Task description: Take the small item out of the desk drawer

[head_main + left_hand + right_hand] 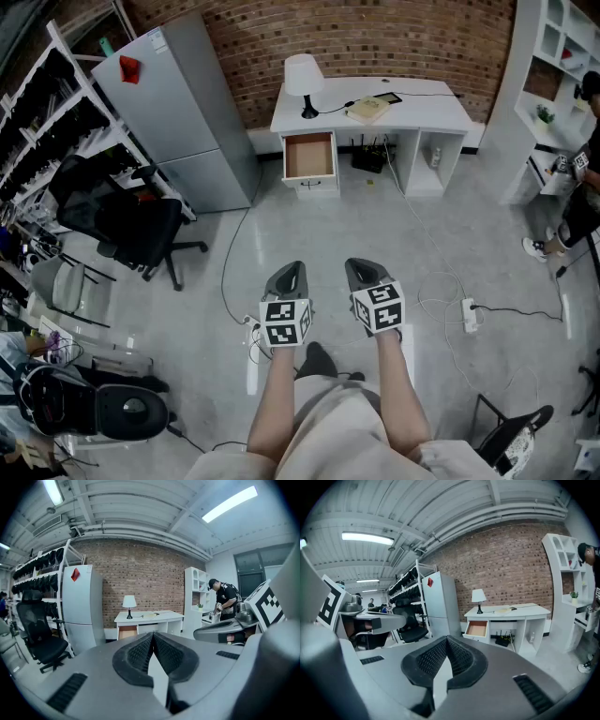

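Note:
A white desk (427,117) stands against the brick wall at the far side of the room, its left drawer (309,157) pulled open; the wooden bottom shows and I see no item in it from here. The same desk (161,617) and drawer (126,632) appear small in the left gripper view, and the desk (525,611) and drawer (477,629) in the right gripper view. My left gripper (290,273) and right gripper (362,269) are held side by side well short of the desk, both shut with nothing between the jaws.
A white lamp (303,77) and a book (367,109) sit on the desk. A grey fridge (178,103) stands left of it, a black office chair (127,230) nearer. Cables and a power strip (470,314) lie on the floor. A person (583,187) stands by white shelves at right.

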Motion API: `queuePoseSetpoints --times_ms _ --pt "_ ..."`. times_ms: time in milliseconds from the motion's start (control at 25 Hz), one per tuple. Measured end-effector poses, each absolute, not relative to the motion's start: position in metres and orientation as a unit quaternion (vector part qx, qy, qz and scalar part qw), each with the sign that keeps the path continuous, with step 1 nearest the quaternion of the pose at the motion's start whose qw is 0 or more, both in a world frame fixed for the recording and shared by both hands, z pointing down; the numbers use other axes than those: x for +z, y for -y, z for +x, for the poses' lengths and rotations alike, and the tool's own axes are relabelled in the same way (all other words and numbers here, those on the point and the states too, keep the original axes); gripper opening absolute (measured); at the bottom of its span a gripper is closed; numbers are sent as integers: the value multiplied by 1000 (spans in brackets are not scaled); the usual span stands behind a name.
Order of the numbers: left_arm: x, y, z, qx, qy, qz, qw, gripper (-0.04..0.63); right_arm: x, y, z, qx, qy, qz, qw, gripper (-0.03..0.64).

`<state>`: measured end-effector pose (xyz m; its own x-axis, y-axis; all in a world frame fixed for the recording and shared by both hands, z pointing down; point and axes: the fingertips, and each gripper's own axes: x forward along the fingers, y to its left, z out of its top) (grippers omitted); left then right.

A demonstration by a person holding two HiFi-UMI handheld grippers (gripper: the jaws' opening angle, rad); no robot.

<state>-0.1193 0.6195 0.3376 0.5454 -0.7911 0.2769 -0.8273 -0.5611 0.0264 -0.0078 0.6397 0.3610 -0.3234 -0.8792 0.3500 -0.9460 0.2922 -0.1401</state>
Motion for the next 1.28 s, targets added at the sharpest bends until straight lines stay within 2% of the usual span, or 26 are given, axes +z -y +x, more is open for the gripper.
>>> queuePoseSetpoints --times_ms 240,400,520,640,880,1080,1280 --pt "336 -622 -133 129 475 867 77 17 346 -638 7 146 788 591 89 26" --pt "324 -610 -152 113 497 857 70 17 324 -629 16 139 786 602 16 25" --pt "319 -592 -166 101 516 850 48 17 313 -619 8 145 809 569 -3 25" --pt "334 -575 -171 105 513 850 61 17 310 -609 10 168 818 547 -49 25" --pt "342 -497 -168 80 507 854 83 17 331 -558 29 154 807 570 4 25" --pt "344 -415 -144 72 486 866 94 17 333 -488 46 183 796 575 -37 25" --pt "348 -350 -125 93 462 877 93 17 347 -421 50 198 787 584 -11 25"
